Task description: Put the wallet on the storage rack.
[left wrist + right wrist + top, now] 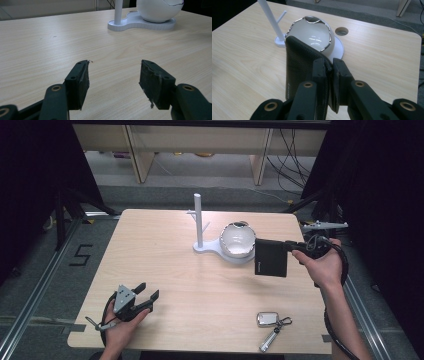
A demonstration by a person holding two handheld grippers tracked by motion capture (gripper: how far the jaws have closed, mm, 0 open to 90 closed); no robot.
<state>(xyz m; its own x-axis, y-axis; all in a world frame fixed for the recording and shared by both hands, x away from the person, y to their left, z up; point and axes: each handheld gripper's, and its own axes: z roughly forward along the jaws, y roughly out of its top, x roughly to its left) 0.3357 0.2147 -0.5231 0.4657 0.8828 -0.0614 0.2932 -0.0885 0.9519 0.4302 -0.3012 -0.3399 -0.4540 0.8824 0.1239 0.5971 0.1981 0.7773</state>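
A black wallet (270, 257) hangs just above the table's right side, its left edge close to the white egg-shaped bowl (237, 239). My right gripper (289, 246) is shut on the wallet's right edge. In the right gripper view the jaws pinch the wallet (298, 62) at its near corner, my right gripper (329, 66) pointing at the bowl (312, 32). My left gripper (148, 291) rests open at the table's front left, nothing between its jaws. The left gripper view has my left gripper (113, 75) over bare wood.
The bowl sits on a white stand whose thin upright post (198, 220) has side pegs. A car key with a keyring (270, 320) lies at the front right. A round hole (341, 31) is in the tabletop behind the bowl.
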